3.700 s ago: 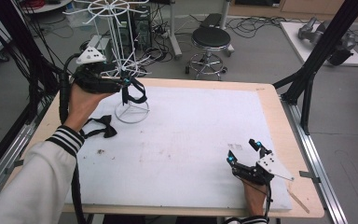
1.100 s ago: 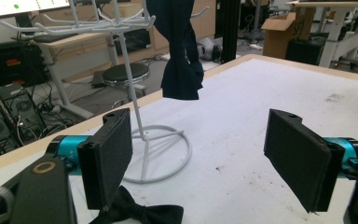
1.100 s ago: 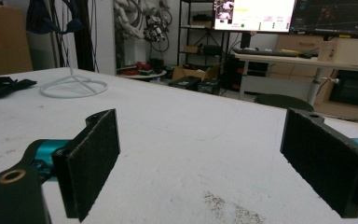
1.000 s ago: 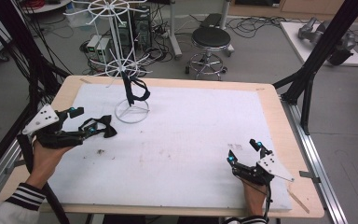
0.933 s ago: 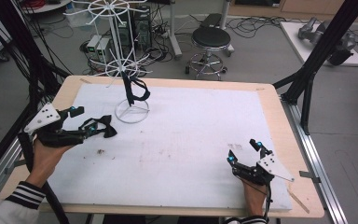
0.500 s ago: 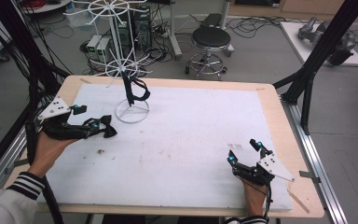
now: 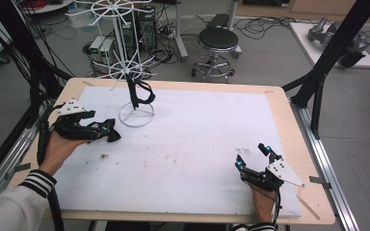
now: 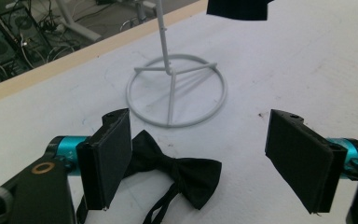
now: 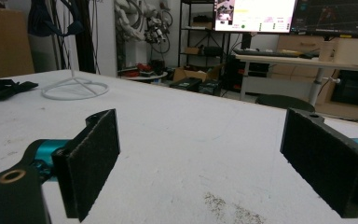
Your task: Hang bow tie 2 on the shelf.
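- a black bow tie lies flat on the white bench near its left edge, just in front of the ring base of a white wire rack; its strap trails off toward the near side.
- in the left tool view the bow tie sits low between the two pads, closer to the left pad, which overlaps one wing; its long axis runs roughly across the gap, tilted a little.
- the left tool is right at the bow tie, jaws spread wide and gripping nothing; whether a pad touches the fabric cannot be told.
- the left hand reaches in low from the left edge, forearm angled across the bench corner, tool pointing toward the rack base.
- the left hand is plainly the nearer one; a grasp would likely need a small push forward and down so both pads straddle the knot.
- a second dark bow tie hangs on a lower arm of the rack.
- the right tool rests well apart at the near right of the bench, jaws wide open and empty, pointing across bare white surface.
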